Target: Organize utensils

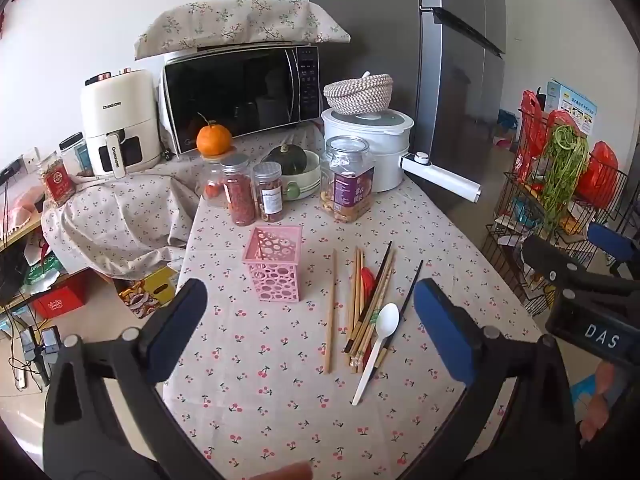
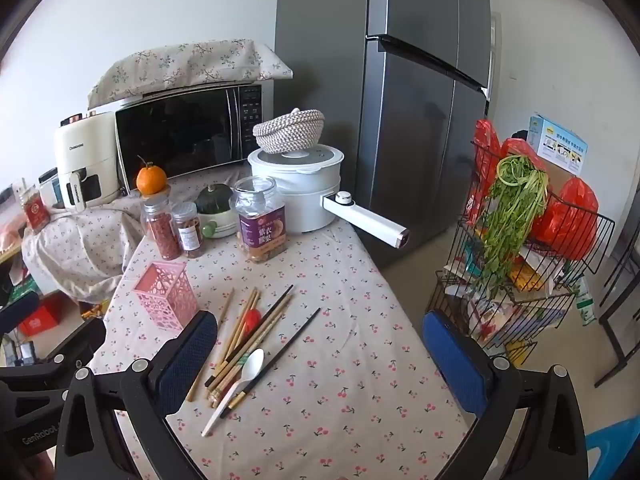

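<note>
**Utensils are waiting on the table, holder is standing empty**

The work is only beginning, as I judge it. The pink utensil holder [image 1: 273,263] is standing upright on the cherry-print tablecloth [image 1: 280,400], and through its perforated walls I am seeing nothing inside. All utensils are lying loose at its 3 o'clock side: one single wooden chopstick [image 1: 330,312] nearest to it, then the bundle of chopsticks [image 1: 370,304] crossing each other, with a red object [image 1: 366,280] partly hidden under them; I cannot tell what it is. The white plastic spoon [image 1: 378,350] is lying across the near end of the bundle, and one black chopstick [image 1: 409,294] is resting at the far right side. So everything is still to be put in the holder.

The left gripper [image 1: 310,328] is hovering over the table with its jaws wide apart, holding nothing. The right gripper [image 2: 320,356] is also spread wide and carrying nothing, the spoon lying below between its pads.

Behind the holder, at 12 o'clock, other containers are standing: a jar of red dried berries [image 1: 239,192], a smaller jar of brownish pieces [image 1: 269,192], a big clear jar with purple label [image 1: 347,180] only filled at the bottom, and a green-white bowl [image 1: 298,184] holding a dark green squash [image 1: 289,158]. A woven basket [image 1: 358,94] is sitting on the white electric pot [image 1: 372,148].
</note>
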`<state>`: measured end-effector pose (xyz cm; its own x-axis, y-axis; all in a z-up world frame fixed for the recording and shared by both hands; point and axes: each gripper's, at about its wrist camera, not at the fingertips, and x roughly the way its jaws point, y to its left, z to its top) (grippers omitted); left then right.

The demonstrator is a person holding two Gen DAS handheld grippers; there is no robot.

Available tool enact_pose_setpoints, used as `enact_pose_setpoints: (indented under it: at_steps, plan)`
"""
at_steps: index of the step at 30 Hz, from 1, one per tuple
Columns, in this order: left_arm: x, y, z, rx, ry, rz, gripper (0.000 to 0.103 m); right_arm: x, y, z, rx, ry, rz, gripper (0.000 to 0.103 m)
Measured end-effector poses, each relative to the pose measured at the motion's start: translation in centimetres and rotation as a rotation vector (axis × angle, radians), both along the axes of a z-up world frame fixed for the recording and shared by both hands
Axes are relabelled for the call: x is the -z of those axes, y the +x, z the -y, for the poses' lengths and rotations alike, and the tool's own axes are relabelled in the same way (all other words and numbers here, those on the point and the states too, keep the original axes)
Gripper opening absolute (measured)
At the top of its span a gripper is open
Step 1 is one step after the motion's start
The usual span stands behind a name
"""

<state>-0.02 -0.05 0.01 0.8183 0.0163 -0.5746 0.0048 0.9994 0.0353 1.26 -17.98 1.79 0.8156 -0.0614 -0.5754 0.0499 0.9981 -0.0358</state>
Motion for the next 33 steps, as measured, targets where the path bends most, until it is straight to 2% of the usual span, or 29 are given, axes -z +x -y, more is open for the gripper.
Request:
enact_pose_setpoints:
  at_steps: [11, 17, 33]
  plan:
    - [-0.1, 0.6, 1.0, -0.011, -0.013, -0.026, 0.103, 0.4, -0.1, 0.4, -0.011, -0.012, 0.002, 0.103]
    - [0.7, 0.4, 0.0, -0.005, -0.031, -0.031, 0.103, -0.1, -0.2, -0.2, -0.012, -0.017, 0.004, 0.103]
    - [0.7, 0.2, -0.1, -0.002, -0.04, -0.031, 0.103, -0.1, -0.2, -0.6, -0.023, -0.021, -0.004, 0.103]
